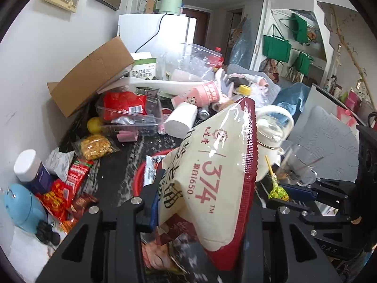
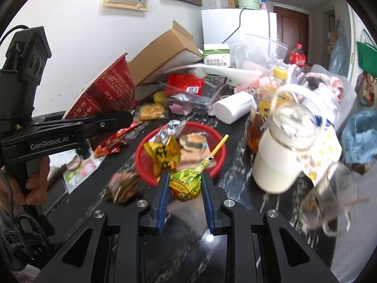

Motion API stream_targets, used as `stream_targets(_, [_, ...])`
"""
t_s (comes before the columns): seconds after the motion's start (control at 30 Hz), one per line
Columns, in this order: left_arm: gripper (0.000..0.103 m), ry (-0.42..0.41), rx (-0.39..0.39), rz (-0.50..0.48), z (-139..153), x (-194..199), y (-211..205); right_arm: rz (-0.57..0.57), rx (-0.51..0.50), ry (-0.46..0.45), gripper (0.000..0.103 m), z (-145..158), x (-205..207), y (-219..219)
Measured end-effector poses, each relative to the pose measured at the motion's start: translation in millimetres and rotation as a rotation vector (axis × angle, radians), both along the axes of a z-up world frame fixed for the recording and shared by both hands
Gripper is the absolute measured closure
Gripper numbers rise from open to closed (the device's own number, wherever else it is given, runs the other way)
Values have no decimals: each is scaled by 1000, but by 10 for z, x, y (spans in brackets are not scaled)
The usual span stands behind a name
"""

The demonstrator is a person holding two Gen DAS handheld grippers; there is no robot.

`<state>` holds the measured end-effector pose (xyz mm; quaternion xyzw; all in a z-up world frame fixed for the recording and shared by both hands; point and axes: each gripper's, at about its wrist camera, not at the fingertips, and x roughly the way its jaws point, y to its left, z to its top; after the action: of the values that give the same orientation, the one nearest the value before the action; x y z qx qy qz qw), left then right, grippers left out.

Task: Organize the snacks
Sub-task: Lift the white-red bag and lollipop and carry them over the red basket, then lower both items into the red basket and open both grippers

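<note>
The left gripper (image 1: pixel 202 202) is clamped on a cream-and-red snack bag (image 1: pixel 219 179), held tilted above the dark table (image 2: pixel 238 141). The right gripper (image 2: pixel 185 186) pinches a green-wrapped lollipop (image 2: pixel 186 184) just near of the red basket (image 2: pixel 213 134), which holds wrapped snacks.

A black marble-patterned table (image 2: pixel 235 141) fills the middle of the frame. At center sits a red basket (image 2: pixel 141 151); upper right, a white paper roll (image 2: pixel 233 108); upper left, a cardboard box (image 2: pixel 162 49).
</note>
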<state>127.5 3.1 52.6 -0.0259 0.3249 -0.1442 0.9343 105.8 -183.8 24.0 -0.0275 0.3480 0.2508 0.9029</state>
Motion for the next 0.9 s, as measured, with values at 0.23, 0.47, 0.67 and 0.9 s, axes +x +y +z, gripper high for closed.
stream_targets(0.23, [65, 23, 17, 27, -138, 357, 118, 38, 0, 19, 77, -113, 403, 211])
stream_targets(0.47, [65, 62, 13, 38, -299, 525, 209, 119, 3, 77, 75, -319, 594, 487])
stream_targets(0.67, [65, 102, 10, 9, -428, 605, 159, 101, -10, 112, 55, -426, 684, 521])
stream_targets(0.9, [65, 98, 5, -30, -449, 716, 15, 30, -8, 111, 50, -393, 738, 326])
